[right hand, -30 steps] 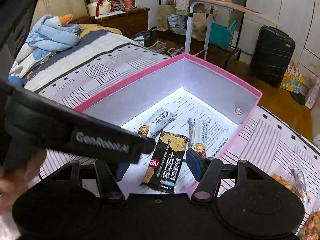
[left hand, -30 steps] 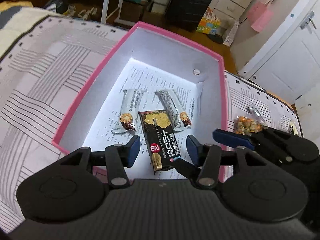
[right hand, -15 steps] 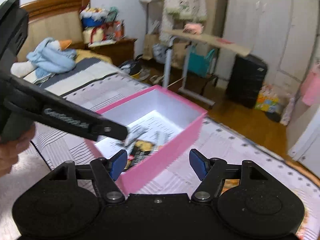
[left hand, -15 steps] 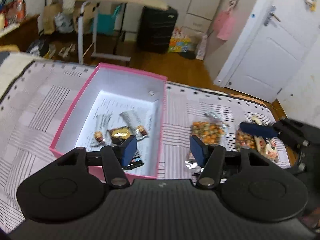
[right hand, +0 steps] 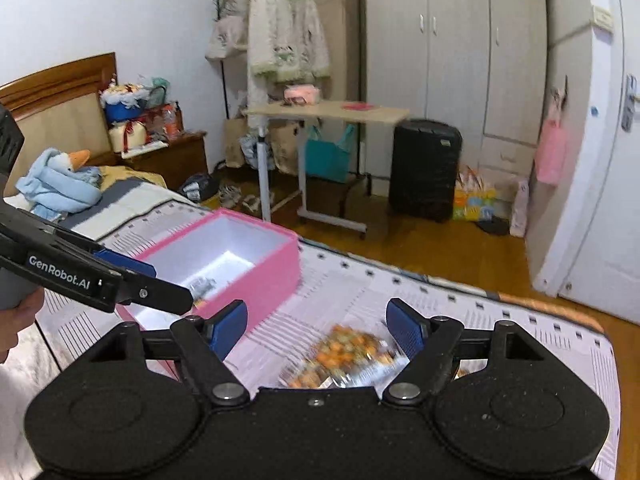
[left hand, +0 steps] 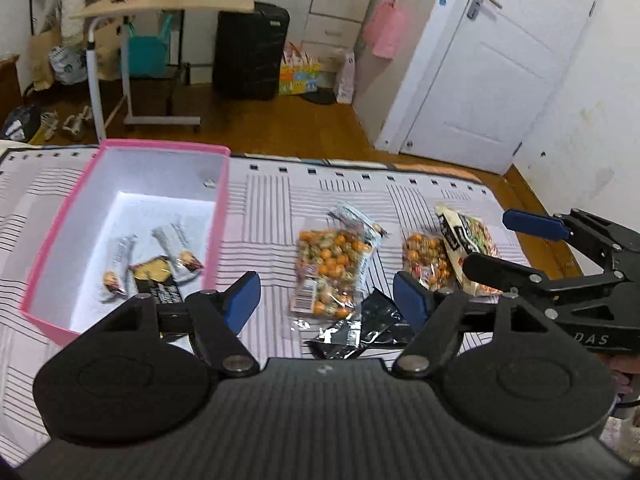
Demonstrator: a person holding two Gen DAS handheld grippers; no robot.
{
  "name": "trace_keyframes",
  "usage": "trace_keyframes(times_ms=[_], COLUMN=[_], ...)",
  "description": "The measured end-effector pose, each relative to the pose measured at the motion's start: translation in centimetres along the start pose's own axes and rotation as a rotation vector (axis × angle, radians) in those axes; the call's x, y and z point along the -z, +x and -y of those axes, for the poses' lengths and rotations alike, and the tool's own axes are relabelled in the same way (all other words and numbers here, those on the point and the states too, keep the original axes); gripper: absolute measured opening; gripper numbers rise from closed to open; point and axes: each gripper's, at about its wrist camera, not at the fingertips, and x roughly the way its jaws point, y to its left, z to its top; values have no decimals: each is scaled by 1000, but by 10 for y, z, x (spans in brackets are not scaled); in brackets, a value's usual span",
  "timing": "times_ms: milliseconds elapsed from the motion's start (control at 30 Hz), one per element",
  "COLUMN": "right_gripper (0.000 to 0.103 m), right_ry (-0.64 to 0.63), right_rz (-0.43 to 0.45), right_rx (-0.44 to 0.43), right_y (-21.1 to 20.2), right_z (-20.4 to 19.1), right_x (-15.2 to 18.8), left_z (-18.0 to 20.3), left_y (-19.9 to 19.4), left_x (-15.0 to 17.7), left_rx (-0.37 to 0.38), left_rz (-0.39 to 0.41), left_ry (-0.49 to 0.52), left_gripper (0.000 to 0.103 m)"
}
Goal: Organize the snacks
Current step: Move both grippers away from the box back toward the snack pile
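A pink box (left hand: pixel 222 216) stands on the striped bed cover, left in the left wrist view. In it lie two white bars (left hand: pixel 178 246) and a black bar (left hand: pixel 158 280). To its right lie a clear bag of orange and green snacks (left hand: pixel 332 264), a second such bag (left hand: pixel 428 260), a printed pack (left hand: pixel 468 240) and a black foil wrapper (left hand: pixel 360 328). My left gripper (left hand: pixel 326 300) hovers above the nearest bag, its jaws opening with nothing between them. My right gripper (right hand: pixel 316 324) hangs over that blurred bag (right hand: pixel 344 356) beside the box (right hand: pixel 260 284), jaws also opening and holding nothing.
Each gripper shows in the other's view: the right gripper (left hand: pixel 496 242) over the printed pack, the left gripper (right hand: pixel 170 286) at the box's near corner. Beyond the bed's edge are a wooden floor, a rolling table (right hand: pixel 328 114), a black suitcase (right hand: pixel 426 168) and a white door (left hand: pixel 492 80).
Both grippers have drawn back and up from the box and swung right toward the loose bags. Their jaws have widened. The black bar stays lying in the box.
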Motion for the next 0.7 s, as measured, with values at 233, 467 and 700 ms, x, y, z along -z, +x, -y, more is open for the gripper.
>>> trace_keyframes(times_ms=[233, 467, 700], right_gripper=[81, 81, 80], right_ry=[12, -100, -182], right_rz=[-101, -206, -291], right_rx=[-21, -38, -116], right_y=[32, 55, 83], right_z=[27, 38, 52], right_x=[37, 73, 98], left_z=[15, 21, 24], left_y=[56, 95, 130], left_x=[18, 46, 74], left_rx=[-6, 29, 58], left_rz=[-89, -148, -235], left_ry=[28, 99, 198], left_gripper=[73, 70, 67])
